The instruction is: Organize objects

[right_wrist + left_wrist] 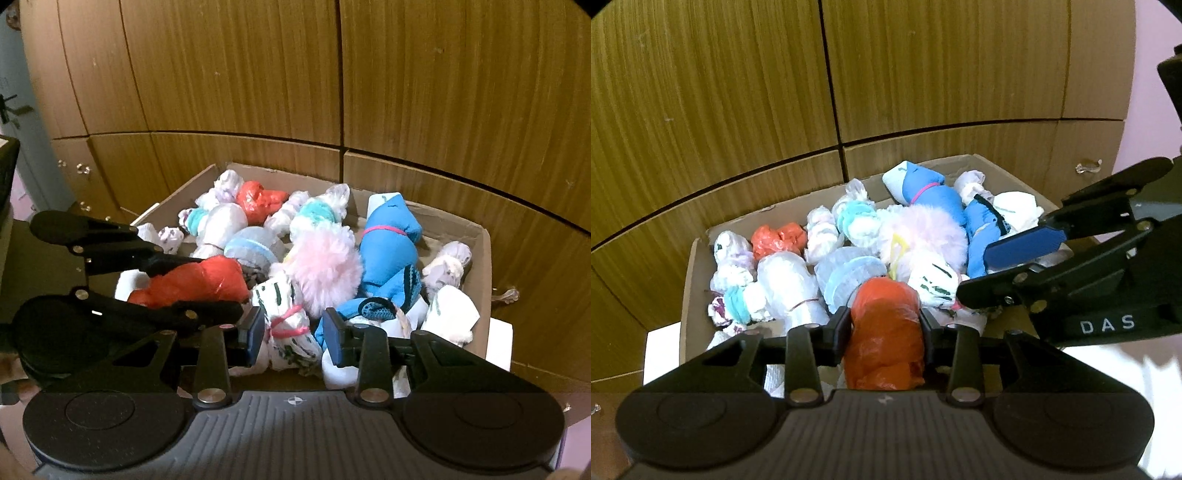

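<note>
A cardboard box (480, 258) stood against a wood-panelled cabinet front (406, 92) and held a heap of rolled and tied bundles, so that both tools worked from its near, open side. At the left, the left hand-held gripper (884, 325) was closed on an orange plastic-bag bundle (886, 332), its pads pressed against the bundle's two flanks; the bundle was held over the near left part of the heap, though whether it hung clear of the bundles beneath cannot be told. A second orange bundle (258, 199) lay at the far left of the box. Centrally, a pink fluffy pom-pom (325, 269) rested on top of the pile, with a white bundle with a pink band (288, 332) just near of it. The right hand-held gripper (293, 336) was spread open with nothing gripped, its blue pads standing to either side of that white bundle, apparently lined up to close on it. To the right lay a blue cloth bundle (388, 251), tied with a pink band, and white bundles filled the near right corner.
</note>
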